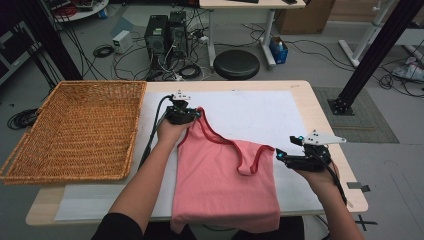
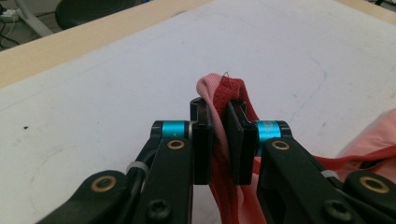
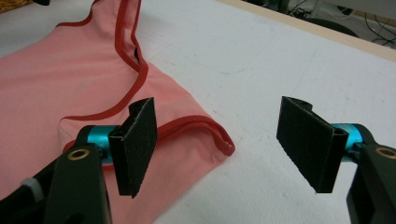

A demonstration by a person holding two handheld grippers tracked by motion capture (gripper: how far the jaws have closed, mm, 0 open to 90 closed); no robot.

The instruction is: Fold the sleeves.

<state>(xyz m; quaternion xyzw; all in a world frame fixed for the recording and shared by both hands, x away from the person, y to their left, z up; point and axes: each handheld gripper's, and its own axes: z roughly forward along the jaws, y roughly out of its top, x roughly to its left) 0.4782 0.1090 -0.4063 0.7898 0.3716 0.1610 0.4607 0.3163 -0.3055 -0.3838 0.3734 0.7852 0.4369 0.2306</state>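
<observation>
A pink tank top (image 1: 220,180) with dark red trim lies on the white sheet (image 1: 260,112), its hem hanging over the table's near edge. My left gripper (image 1: 192,114) is shut on the top's left shoulder strap (image 2: 224,88), holding it a little above the sheet. In the left gripper view the strap is bunched between the pads of that gripper (image 2: 218,112). My right gripper (image 1: 281,154) stands open just to the right of the other shoulder strap (image 1: 257,157). In the right gripper view that strap's end (image 3: 219,140) lies flat between and below the wide jaws of my right gripper (image 3: 217,116).
A large wicker basket (image 1: 75,130) sits on the table's left side, reaching past the edge. The wooden table (image 1: 305,100) frames the white sheet. Beyond it on the floor are a black stool (image 1: 236,64), computer towers (image 1: 165,35) and cables.
</observation>
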